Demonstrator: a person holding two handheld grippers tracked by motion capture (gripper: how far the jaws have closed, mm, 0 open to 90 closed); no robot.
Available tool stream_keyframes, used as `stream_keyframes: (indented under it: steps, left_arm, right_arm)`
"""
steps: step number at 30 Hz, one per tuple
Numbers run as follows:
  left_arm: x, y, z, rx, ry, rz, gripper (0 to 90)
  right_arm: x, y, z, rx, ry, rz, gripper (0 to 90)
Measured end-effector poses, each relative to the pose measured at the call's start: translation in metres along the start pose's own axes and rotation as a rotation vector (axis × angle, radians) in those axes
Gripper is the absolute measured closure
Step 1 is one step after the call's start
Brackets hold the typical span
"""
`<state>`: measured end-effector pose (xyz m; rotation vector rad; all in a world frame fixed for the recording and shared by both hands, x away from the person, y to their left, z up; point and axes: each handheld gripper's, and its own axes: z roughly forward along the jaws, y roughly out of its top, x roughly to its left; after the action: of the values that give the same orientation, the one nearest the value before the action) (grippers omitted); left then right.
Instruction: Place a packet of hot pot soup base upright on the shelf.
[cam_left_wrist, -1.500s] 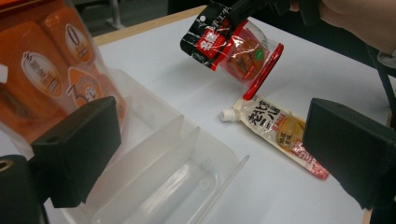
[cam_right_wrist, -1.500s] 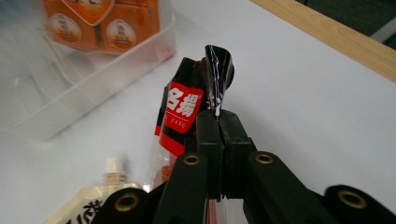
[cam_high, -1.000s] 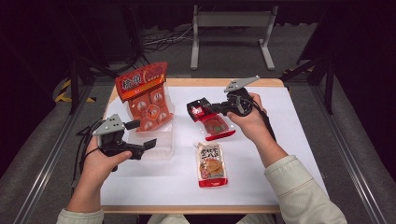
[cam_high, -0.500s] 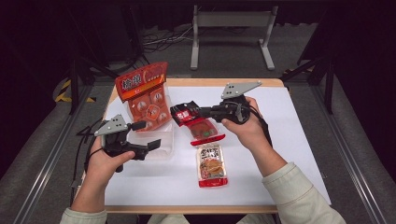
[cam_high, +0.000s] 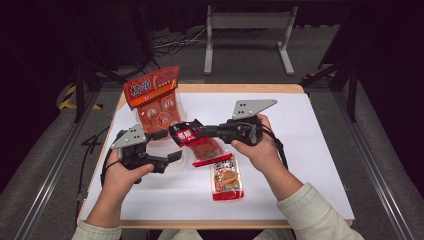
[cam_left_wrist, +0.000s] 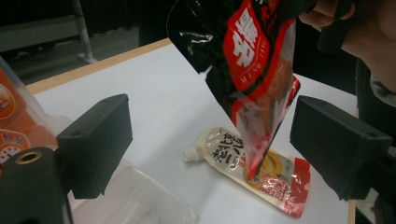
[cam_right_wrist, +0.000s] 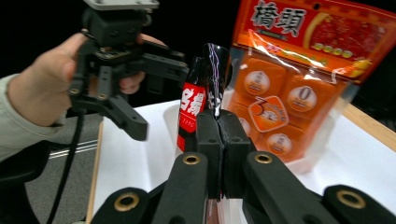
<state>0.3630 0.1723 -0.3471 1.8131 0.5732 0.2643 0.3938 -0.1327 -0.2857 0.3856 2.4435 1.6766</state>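
High view: white tabletop (cam_high: 310, 150), dark surroundings.

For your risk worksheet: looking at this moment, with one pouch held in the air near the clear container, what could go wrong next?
1. The right tool pinches only an edge of the red-and-black pouch, so it may slip or swing.
2. The left tool, jaws just closing with the pouch hanging between them, could crumple it or miss.
3. The tall orange snack bag stands in the clear container; a bump may topple it.
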Motion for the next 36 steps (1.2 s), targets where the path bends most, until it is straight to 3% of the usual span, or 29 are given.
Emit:
stream_keyframes:
  steps: [7,11,14,20,23,36]
  left_arm:
    - [-0.007,0.002,0.005,-0.050,-0.052,0.000,19.7]
    - [-0.007,0.001,0.006,-0.055,-0.071,0.006,27.7]
    - [-0.007,0.000,0.007,-0.058,-0.081,0.002,37.2]
    - [-0.005,-0.004,0.009,-0.045,-0.140,0.005,55.8]
    - [-0.005,-0.004,0.007,-0.061,-0.167,0.013,69.7]
    - [-0.007,-0.001,0.003,-0.052,-0.205,0.005,88.5]
  right_arm:
    - [0.010,-0.004,0.006,-0.025,0.025,-0.009,89.4]
    - [0.015,-0.006,0.011,-0.022,0.036,-0.016,89.4]
    - [0.016,-0.007,0.013,-0.018,0.037,-0.023,89.4]
    - [0.019,-0.009,0.016,-0.012,0.024,-0.039,89.3]
    - [0.018,-0.012,0.016,-0.017,0.023,-0.031,89.2]
    - [0.016,-0.014,0.015,-0.021,0.018,-0.019,85.9]
